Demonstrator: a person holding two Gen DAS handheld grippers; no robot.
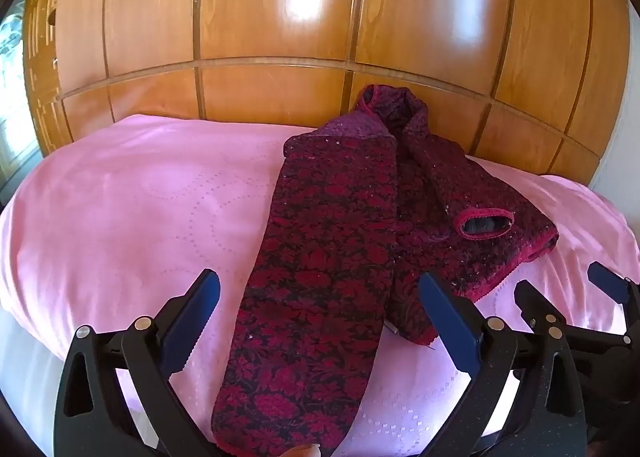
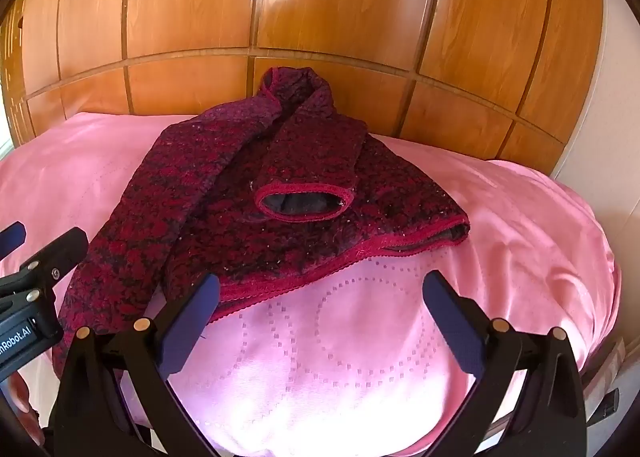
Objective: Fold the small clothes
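A small dark red floral knit top (image 1: 328, 241) lies partly folded on the pink bedspread (image 1: 132, 217). One long panel runs toward me, and a sleeve with a red-edged cuff opening (image 1: 484, 223) lies across the body. My left gripper (image 1: 320, 293) hovers open over the near end of that panel, with nothing between its pads. In the right wrist view the top (image 2: 248, 233) shows its cuff (image 2: 304, 203) and red hem. My right gripper (image 2: 323, 287) stands open just in front of the hem, its left fingertip (image 2: 208, 293) at the hem's edge. Each gripper also shows in the other's view: the right gripper (image 1: 568, 285) and the left gripper (image 2: 46, 237).
A glossy wooden wardrobe (image 1: 320, 37) rises right behind the bed. The bedspread (image 2: 520, 237) drops away at the right side and at the near edge. A bright window (image 1: 10, 89) shows at the far left.
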